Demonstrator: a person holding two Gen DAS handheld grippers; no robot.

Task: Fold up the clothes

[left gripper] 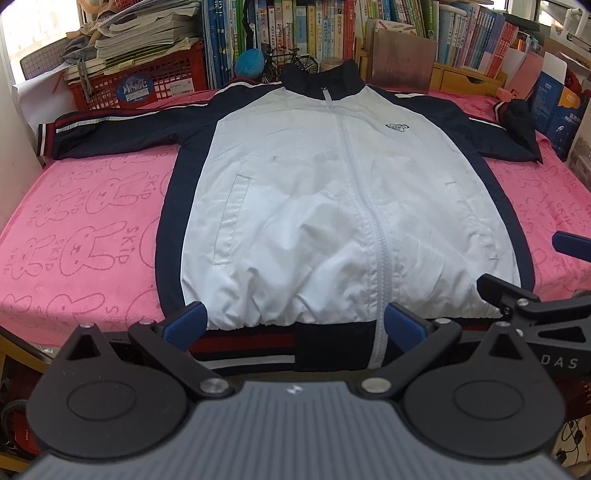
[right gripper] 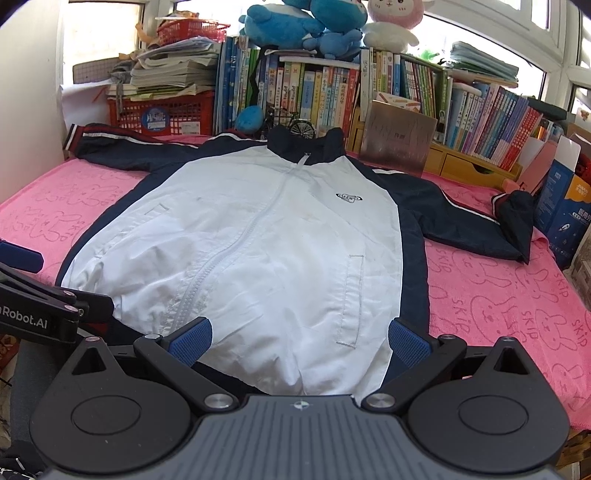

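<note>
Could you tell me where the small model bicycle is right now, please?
In both views the model bicycle stands at the far edge, just behind the jacket's collar, beside a blue plush ball and before the row of books.

left wrist cam: low at the hem, facing the collar | right wrist cam: same, further right | both share the white-and-navy zip-up jacket (left gripper: 295,206) on the pink bunny-print towel (right gripper: 498,295)

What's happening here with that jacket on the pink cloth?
A person holds a two-finger gripper in each hand and is about to fold a white and navy jacket. It lies flat, zipped, front up, sleeves spread, on a pink towel. The left gripper and right gripper both hover open near its bottom hem, gripping nothing. No fold has been made yet.
</note>
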